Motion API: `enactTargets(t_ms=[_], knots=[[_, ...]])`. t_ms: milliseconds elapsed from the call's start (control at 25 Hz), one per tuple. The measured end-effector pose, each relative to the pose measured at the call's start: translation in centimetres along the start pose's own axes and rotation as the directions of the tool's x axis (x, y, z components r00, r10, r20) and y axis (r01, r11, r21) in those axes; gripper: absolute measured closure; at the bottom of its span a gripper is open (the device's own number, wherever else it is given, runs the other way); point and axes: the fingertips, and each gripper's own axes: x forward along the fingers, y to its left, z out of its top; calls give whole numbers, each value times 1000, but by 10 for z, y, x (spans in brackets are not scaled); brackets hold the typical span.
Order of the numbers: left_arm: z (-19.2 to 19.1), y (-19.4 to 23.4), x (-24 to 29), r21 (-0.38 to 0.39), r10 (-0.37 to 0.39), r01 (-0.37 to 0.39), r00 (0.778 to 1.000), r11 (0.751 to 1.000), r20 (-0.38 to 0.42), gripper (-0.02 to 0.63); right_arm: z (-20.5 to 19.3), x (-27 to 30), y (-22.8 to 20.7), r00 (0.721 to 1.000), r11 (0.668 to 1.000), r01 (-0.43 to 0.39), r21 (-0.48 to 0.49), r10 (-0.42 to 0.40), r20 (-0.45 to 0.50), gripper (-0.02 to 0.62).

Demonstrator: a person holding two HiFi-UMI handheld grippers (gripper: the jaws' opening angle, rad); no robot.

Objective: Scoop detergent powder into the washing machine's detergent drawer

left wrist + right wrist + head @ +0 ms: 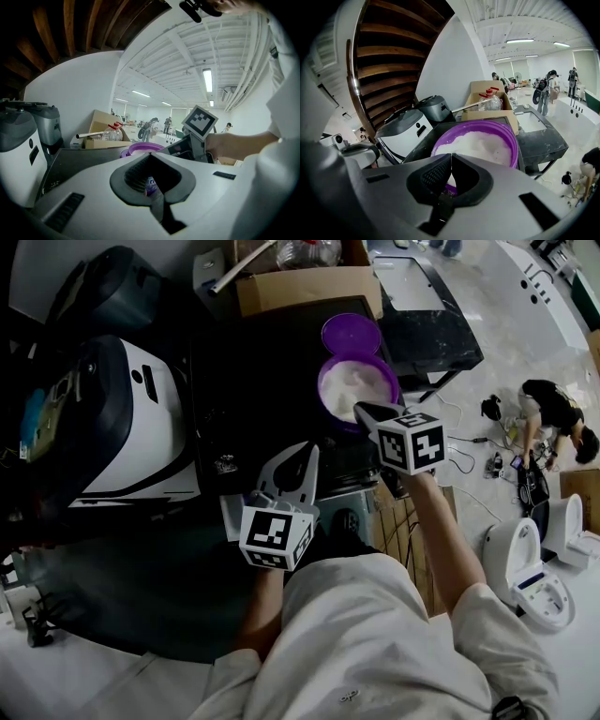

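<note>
A purple tub point(322, 395) full of white detergent powder point(354, 382) stands on a black top, with its purple lid point(351, 334) lying just behind it. My right gripper point(361, 411) is at the tub's near rim. Its jaws are shut and point at the powder point(480, 143), with nothing seen between them point(451, 157). My left gripper point(311, 448) hangs lower and to the left, short of the tub. It is also shut and empty point(149, 155). Ahead of it I see the tub's rim point(140, 149) and the right gripper's marker cube point(200, 122). No scoop or drawer is clearly visible.
A white appliance with a dark lid point(141, 418) sits at the left. A cardboard box point(309, 287) with a plastic bottle is behind the tub. A black stand point(431, 324) lies to the right. A person point(553, 413) crouches on the floor near white devices point(534, 568).
</note>
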Motion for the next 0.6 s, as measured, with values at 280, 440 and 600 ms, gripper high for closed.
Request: enactTargets(t_ms=[280,440,600], knots=[[1,0,-2,3,7,-7,1000,1000,6,594,-1,0,4,999,999,-33,37,33,10,586],[1,1,-2,3,10,-10,1000,1000,4,594,2,0,6,998,995,-55,82,53,23,584],[2,-1,-2,5,11,-11,1000,1000,6,594,4,-2,8,996,986,-84,147,78,49,584]])
